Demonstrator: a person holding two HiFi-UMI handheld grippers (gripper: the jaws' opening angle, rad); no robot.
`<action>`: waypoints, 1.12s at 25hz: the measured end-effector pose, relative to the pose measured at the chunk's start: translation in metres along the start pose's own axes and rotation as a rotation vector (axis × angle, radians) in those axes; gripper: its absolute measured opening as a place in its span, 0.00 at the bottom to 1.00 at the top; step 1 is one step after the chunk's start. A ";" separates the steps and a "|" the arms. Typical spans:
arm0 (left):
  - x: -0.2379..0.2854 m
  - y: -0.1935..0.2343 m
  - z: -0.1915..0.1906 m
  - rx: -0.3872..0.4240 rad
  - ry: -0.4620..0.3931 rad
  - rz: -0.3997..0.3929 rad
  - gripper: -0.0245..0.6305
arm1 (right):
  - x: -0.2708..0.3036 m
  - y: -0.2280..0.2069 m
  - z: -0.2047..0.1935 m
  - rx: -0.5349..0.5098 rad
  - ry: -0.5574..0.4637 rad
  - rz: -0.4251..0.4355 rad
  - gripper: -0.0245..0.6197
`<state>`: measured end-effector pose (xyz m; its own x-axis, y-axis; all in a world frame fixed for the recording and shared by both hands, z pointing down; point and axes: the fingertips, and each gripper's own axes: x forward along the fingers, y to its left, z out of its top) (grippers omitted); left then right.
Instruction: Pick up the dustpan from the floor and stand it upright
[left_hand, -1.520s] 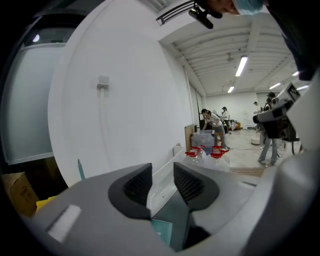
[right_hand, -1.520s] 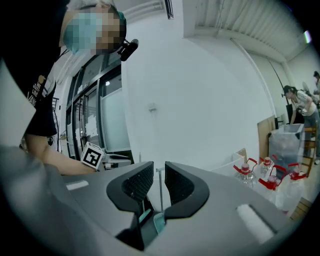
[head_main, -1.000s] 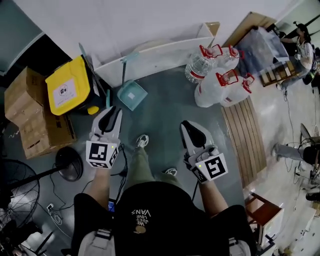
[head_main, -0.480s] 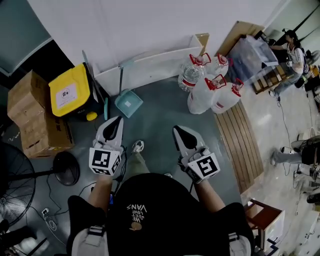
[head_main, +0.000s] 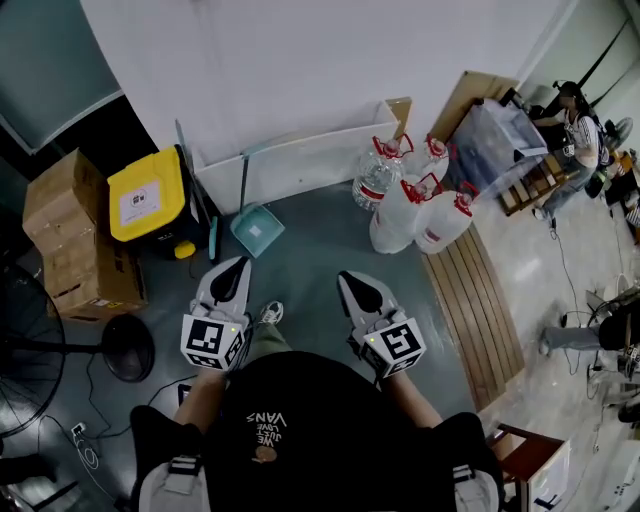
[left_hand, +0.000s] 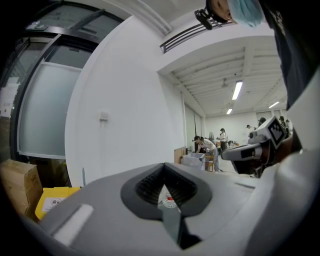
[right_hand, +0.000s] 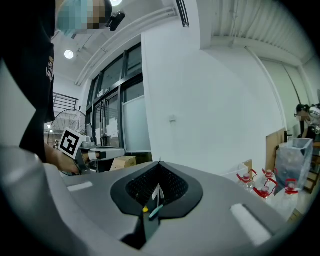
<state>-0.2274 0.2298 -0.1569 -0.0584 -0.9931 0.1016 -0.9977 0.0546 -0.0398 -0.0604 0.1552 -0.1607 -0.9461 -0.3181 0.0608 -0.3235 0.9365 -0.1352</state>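
Looking down in the head view, saw the teal dustpan (head_main: 257, 228) left of centre, pan on the grey floor (head_main: 320, 250), handle running up against the white board (head_main: 310, 150), between the yellow-lidded bin (head_main: 145, 195) and the water jugs (head_main: 405, 210). Held the left tool (head_main: 238, 263) and the right tool (head_main: 346, 278) below it, well apart from it, both with jaws pressed together and nothing between them. Pointed both up-frame toward the wall (head_main: 300, 70).

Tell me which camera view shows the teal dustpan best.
The head view: the dustpan shows whole there, pan on the floor and handle pointing toward the white wall. The right gripper view gives only a teal sliver, probably it; the left gripper view shows none of it that I can make out.
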 end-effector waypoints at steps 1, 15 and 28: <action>-0.001 -0.004 0.001 0.000 -0.003 -0.001 0.12 | -0.002 0.001 -0.001 0.002 0.004 0.002 0.04; -0.027 -0.027 -0.001 -0.024 -0.022 0.030 0.12 | -0.015 0.015 -0.011 -0.007 0.030 0.042 0.04; -0.032 -0.025 -0.008 -0.032 -0.015 0.024 0.12 | -0.011 0.019 -0.015 -0.004 0.034 0.037 0.04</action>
<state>-0.2012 0.2607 -0.1512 -0.0824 -0.9929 0.0863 -0.9966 0.0818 -0.0100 -0.0559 0.1783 -0.1490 -0.9565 -0.2778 0.0891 -0.2879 0.9482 -0.1341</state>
